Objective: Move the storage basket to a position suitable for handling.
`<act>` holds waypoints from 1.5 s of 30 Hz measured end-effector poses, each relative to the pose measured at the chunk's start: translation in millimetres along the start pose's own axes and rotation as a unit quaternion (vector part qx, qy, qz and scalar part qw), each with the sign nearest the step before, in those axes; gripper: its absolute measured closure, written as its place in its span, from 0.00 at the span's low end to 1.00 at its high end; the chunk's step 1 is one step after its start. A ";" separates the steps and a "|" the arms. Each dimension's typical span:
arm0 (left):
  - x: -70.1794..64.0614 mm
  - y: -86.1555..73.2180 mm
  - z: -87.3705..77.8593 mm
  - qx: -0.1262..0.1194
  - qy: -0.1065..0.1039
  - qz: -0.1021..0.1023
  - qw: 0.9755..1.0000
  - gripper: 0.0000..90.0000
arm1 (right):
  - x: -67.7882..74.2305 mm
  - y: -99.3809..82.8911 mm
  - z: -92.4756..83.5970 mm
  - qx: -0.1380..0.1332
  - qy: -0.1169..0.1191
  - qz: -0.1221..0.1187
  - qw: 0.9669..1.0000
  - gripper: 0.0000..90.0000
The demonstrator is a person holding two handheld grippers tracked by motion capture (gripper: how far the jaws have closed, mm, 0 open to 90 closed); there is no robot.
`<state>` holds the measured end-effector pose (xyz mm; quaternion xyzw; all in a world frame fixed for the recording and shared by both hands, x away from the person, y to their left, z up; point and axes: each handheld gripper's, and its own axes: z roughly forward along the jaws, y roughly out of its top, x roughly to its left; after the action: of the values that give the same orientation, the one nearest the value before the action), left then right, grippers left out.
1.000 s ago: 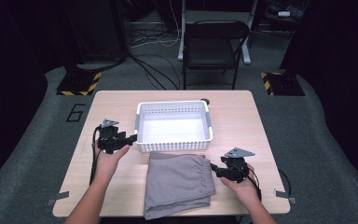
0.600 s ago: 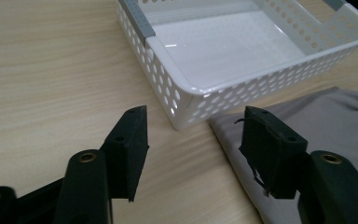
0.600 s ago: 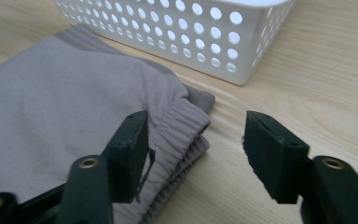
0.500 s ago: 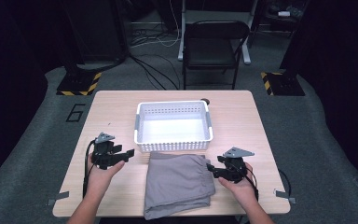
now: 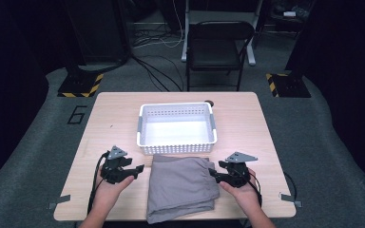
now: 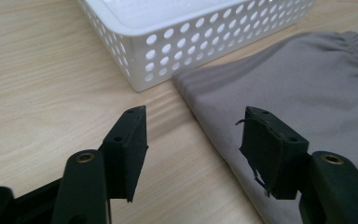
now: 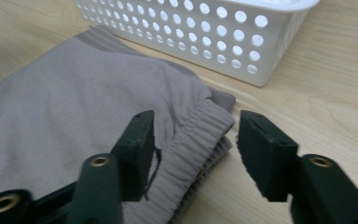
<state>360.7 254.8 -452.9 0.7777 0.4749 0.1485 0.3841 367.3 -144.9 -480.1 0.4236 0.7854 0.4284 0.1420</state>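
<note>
Both claws closing, still apart: left claw [image 6: 193, 135] beside grey garment [image 5: 183, 185] edge; right claw [image 7: 193, 140] straddling waistband, seemingly untouched.

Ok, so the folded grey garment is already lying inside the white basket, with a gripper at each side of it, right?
Not quite. The high view shows the folded grey garment lying on the table, just in front of the white basket, whose inside is bare. The rest holds: the left gripper and right gripper flank it, jaws open.

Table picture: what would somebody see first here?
The white holey basket in the middle of the wooden table, then the folded grey cloth right in front of it. The left gripper and right gripper sit open at the cloth's two sides.
</note>
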 end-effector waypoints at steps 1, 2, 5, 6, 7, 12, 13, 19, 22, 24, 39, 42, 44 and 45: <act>-2.1 -2.1 0.9 -0.003 0.001 -0.001 1.000 0.49 | 0.0 -0.1 -0.3 0.004 0.004 -0.001 1.000 0.53; -3.7 -4.1 1.0 -0.003 0.004 0.006 1.000 0.49 | 0.0 -0.1 -0.3 0.004 0.004 -0.001 1.000 0.53; -9.7 -10.7 3.5 0.000 -0.003 0.008 1.000 0.50 | 2.6 -1.2 -0.2 0.003 -0.002 -0.002 1.000 0.53; -10.8 -12.3 4.0 0.004 -0.007 0.007 1.000 0.50 | 4.1 -1.3 -0.1 0.006 -0.006 0.001 1.000 0.53; -12.8 -15.3 5.9 0.004 -0.008 0.001 1.000 0.50 | 6.4 -1.4 0.2 0.013 -0.010 0.002 1.000 0.55; -17.6 -23.8 13.9 0.018 -0.004 -0.008 1.000 0.51 | 6.7 -1.9 -1.6 0.014 -0.018 0.005 1.000 0.57; -18.8 -25.5 16.4 0.018 -0.004 -0.012 1.000 0.51 | 5.5 -2.3 -1.4 0.014 -0.013 0.009 1.000 0.58; -18.9 -30.2 25.6 0.032 -0.002 -0.016 0.999 0.54 | 6.3 -4.2 2.8 0.035 -0.008 0.014 0.999 0.60; -20.9 -30.4 29.7 0.031 -0.019 -0.045 0.998 0.53 | 5.8 -4.2 4.5 0.044 0.002 0.019 0.999 0.60; -21.6 -29.8 31.2 0.038 -0.020 -0.040 0.998 0.52 | 5.0 -5.0 6.4 0.047 0.001 0.010 0.999 0.61; -23.8 -30.6 35.2 0.034 -0.033 -0.032 0.998 0.44 | 5.2 -8.8 10.2 0.054 0.003 -0.003 0.999 0.59; -29.0 -31.0 39.3 0.046 -0.034 -0.028 0.998 0.37 | 5.6 -9.5 11.0 0.057 0.003 -0.001 0.998 0.57; -31.9 -31.8 42.7 0.052 -0.029 -0.021 0.998 0.35 | 5.8 -9.8 11.3 0.059 0.005 -0.002 0.998 0.56; -33.7 -32.4 45.1 0.051 -0.026 -0.018 0.998 0.35 | 5.8 -9.8 11.3 0.059 0.005 -0.002 0.998 0.56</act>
<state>350.4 213.8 -502.1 0.7912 0.4861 0.0969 0.3583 365.1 -136.8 -493.8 0.4277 0.8109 0.3830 0.1135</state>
